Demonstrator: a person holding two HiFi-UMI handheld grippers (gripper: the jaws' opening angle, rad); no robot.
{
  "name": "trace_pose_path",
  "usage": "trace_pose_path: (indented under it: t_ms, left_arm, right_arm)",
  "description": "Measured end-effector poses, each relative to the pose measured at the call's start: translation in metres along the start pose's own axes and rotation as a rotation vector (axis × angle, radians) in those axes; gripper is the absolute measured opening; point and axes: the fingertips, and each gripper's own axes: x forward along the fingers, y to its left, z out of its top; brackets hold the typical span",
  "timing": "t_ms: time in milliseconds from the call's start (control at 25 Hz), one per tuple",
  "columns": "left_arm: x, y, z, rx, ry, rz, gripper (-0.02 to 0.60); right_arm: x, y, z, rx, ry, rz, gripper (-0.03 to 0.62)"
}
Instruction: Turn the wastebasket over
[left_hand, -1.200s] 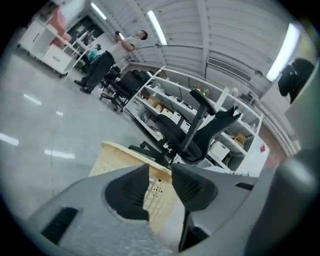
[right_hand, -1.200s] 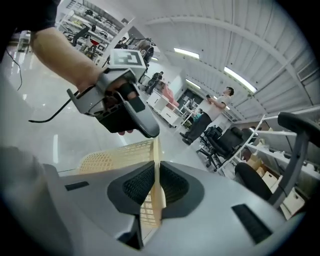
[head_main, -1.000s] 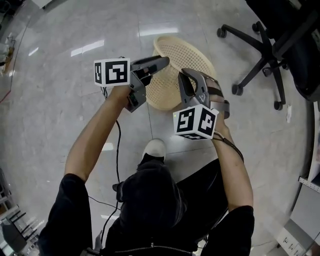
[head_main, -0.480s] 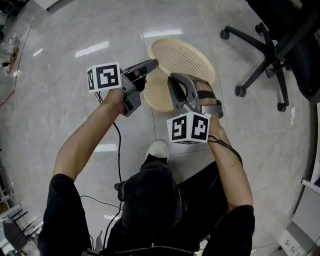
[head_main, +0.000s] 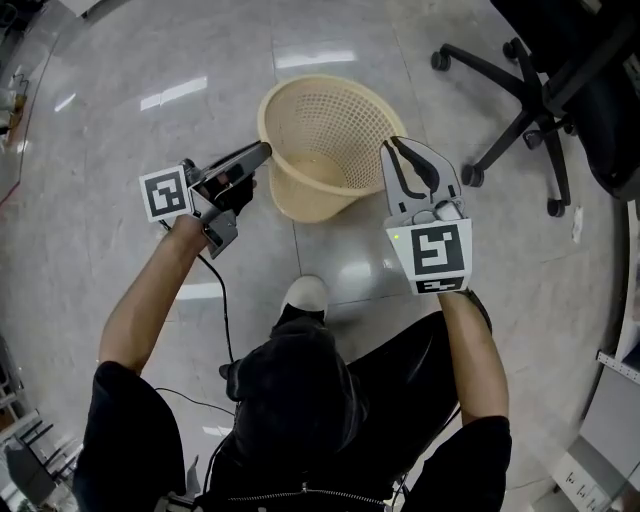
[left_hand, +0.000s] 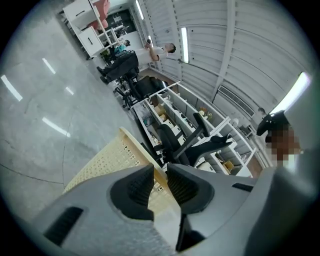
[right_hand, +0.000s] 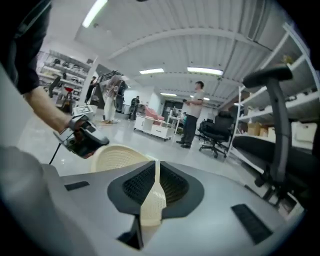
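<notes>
Over the glossy floor (head_main: 120, 150), the wastebasket (head_main: 325, 150) had swung from sideways to mouth-up, right gripper (head_main: 394, 146) clamping its rim, left gripper (head_main: 262, 151) just closing on the opposite rim: turnover seemingly nearly done.

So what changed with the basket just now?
The basket swung left and tipped until its mouth faces up. The right tool rolled over, still pinching the rim. The left tool slid left; its jaws have just been closing on the opposite rim. The chair stayed put.
</notes>
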Motion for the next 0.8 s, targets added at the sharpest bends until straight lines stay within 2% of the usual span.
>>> trace_pose_path:
  t_ms: [160,320,520,640,800]
  left_arm:
    - [-0.024,0.007,-0.011,0.058,0.009,-0.004,0.087]
    - [-0.039,0.011,-0.021,0.104,0.047,0.012,0.089]
    - [-0.058,0.022,-0.035,0.107,0.083,0.044,0.089]
    - [-0.063,0.025,-0.038,0.125,0.099,0.049,0.091]
    - [-0.061,0.024,-0.040,0.144,0.118,0.033,0.092]
  right_arm:
    - [0.009,-0.029,-0.053,0.191,0.133,-0.007,0.031]
    - [0.021,-0.019,-0.085,0.271,0.218,0.050,0.069]
    - [0.029,-0.004,-0.107,0.350,0.280,0.070,0.127]
    - [0.031,-0.001,-0.108,0.367,0.299,0.054,0.129]
    - [0.032,-0.001,-0.113,0.452,0.366,0.037,0.124]
